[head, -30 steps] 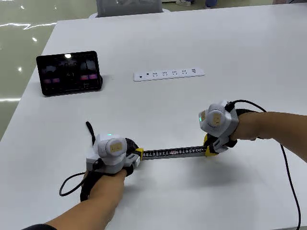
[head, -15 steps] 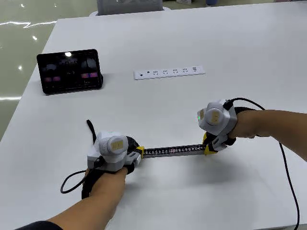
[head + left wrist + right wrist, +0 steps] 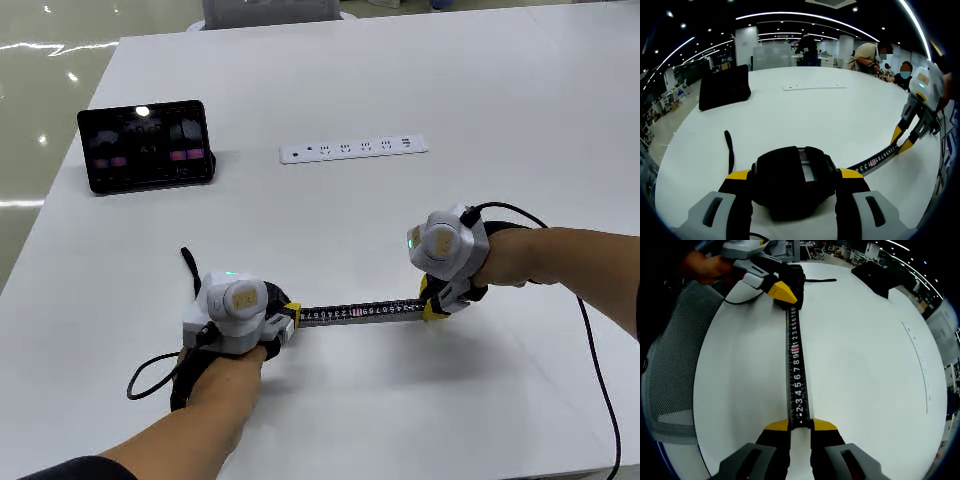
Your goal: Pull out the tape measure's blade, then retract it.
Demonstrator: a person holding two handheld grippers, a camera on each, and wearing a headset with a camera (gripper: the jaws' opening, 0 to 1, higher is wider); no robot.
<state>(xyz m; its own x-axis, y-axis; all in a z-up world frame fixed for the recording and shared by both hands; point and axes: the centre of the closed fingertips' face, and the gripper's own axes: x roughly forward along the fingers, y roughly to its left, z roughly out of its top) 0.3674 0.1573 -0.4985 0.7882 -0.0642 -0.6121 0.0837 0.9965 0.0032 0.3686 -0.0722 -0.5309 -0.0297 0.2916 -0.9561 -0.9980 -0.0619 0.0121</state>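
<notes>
The blade [image 3: 360,312] spanned low over the table [image 3: 520,150] from the case [image 3: 792,180] in the left gripper [image 3: 288,322] to the right gripper [image 3: 428,303], barring passage there. Beyond it the top lay open up to the strip [image 3: 352,150] and tablet [image 3: 147,145]. A strap [image 3: 188,272] lay left of the case.

1. a broad white surface [image 3: 400,60] lies under even light.
2. a glossy pale-green floor [image 3: 40,60] reflects lamps at the left.
3. a grey chair [image 3: 270,12] stands at the far edge.
4. curved light strips [image 3: 805,13] cross a dark ceiling.
5. a mesh chair [image 3: 670,365] sits beside the near edge.
</notes>
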